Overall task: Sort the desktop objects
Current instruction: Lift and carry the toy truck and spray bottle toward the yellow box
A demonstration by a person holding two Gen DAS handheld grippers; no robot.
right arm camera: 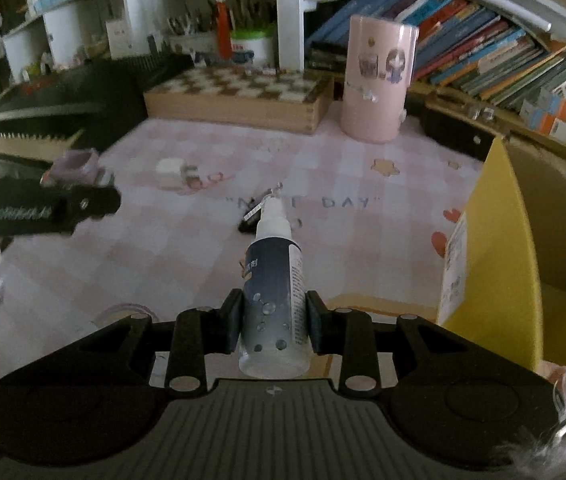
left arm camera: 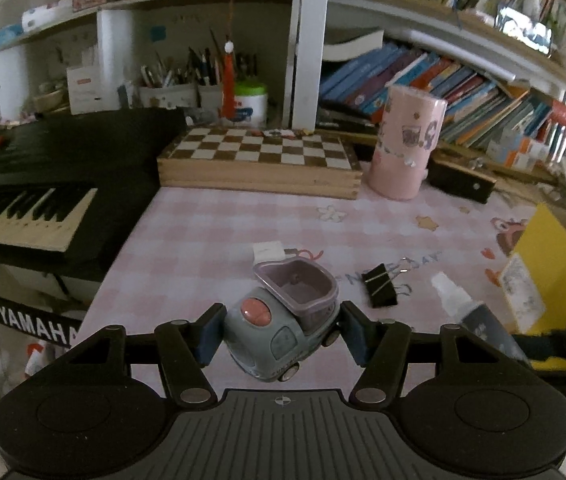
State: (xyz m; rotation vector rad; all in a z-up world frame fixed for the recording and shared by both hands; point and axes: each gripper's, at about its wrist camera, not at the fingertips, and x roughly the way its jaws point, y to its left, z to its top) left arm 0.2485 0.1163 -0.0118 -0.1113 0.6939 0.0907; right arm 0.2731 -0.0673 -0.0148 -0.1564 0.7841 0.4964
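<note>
White capital letters reading "YAMAHA" run across a black strip [left arm camera: 39, 326] below the keyboard [left arm camera: 23, 216]. On the pink checked mat [right arm camera: 323, 264] covering the worktop, grey print reads "DAY" with a closing quotation mark; the word before it is partly hidden. Small print on the spray bottle's [right arm camera: 273, 300] label is too blurred to read.

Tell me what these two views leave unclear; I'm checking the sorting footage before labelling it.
- Yellow box, right wrist view: inside cut off by its wall and the frame edge.
- Binder clip, right wrist view: mostly hidden behind the spray bottle.
- Spray bottle label: print too blurred to read.
- Toy car, left wrist view: far side hidden by its own body.
</note>
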